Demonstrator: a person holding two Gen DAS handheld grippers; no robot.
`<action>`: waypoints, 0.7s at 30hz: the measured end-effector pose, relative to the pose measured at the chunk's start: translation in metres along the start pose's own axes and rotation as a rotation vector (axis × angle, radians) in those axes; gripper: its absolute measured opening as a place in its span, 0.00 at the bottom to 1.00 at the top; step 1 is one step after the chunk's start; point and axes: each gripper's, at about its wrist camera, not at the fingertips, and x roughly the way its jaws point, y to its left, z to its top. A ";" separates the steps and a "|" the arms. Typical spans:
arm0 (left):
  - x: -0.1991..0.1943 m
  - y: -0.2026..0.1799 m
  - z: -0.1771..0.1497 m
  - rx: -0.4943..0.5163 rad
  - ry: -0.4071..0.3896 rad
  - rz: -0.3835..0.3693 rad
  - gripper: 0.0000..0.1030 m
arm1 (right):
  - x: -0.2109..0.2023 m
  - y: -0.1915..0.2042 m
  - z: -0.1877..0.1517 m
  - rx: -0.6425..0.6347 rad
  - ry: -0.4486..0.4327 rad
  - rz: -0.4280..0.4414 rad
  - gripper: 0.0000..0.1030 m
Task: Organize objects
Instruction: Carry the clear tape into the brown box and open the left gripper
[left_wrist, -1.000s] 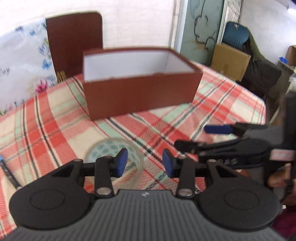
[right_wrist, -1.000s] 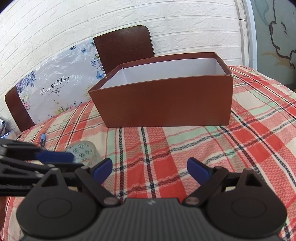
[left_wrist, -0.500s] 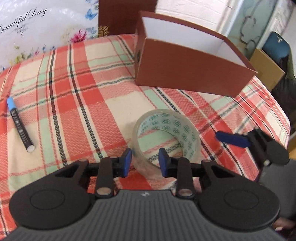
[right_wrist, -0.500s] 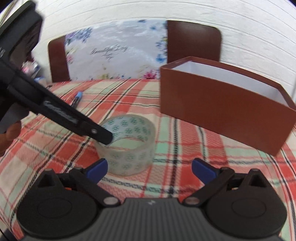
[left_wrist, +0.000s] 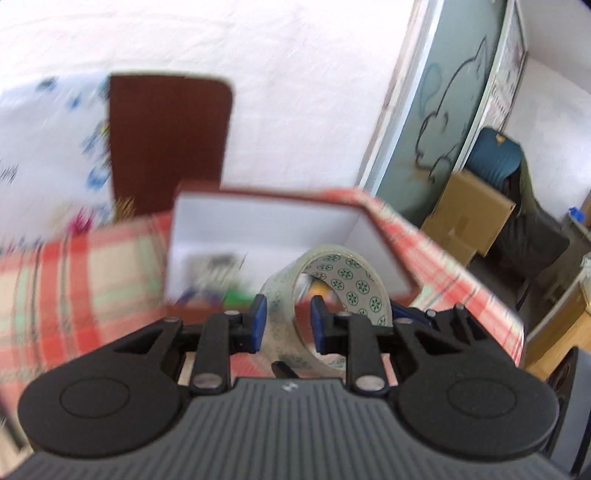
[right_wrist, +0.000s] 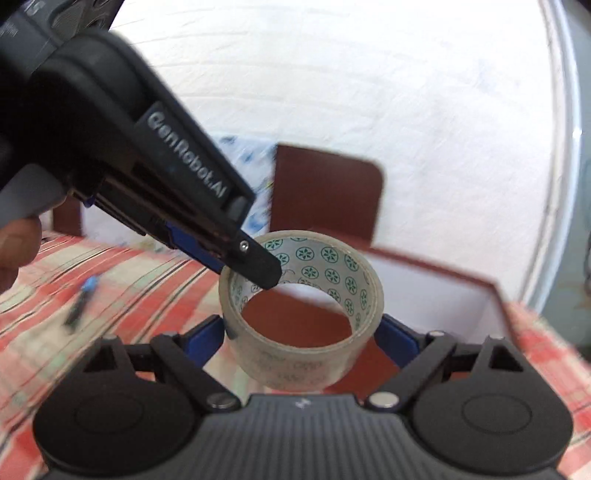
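— What does each camera give you?

— My left gripper (left_wrist: 285, 320) pinches the wall of the one tape roll (left_wrist: 334, 291), held in the air in front of the brown box (left_wrist: 280, 236). Only the right view shows my right gripper (right_wrist: 300, 334) cradling the roll (right_wrist: 306, 325) on both sides; I cannot tell if its pads press it. A single blue-capped marker (right_wrist: 79, 303) lies on the plaid cloth (right_wrist: 110, 280).

— Anything unclear?

— Blurred items inside the box; I can't name or count them.

Bright daylight washes out the white wall (left_wrist: 295, 92); background smeared by motion blur, fisheye edges curved.
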 end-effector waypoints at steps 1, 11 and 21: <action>0.010 -0.004 0.005 0.008 -0.018 -0.005 0.28 | 0.005 -0.009 0.004 0.007 -0.005 -0.021 0.89; 0.061 -0.011 0.017 -0.014 -0.072 0.086 0.42 | 0.073 -0.050 0.009 -0.016 0.021 -0.121 0.93; 0.007 0.012 -0.043 -0.049 -0.085 0.075 0.43 | -0.007 -0.038 -0.031 0.130 0.028 -0.030 0.96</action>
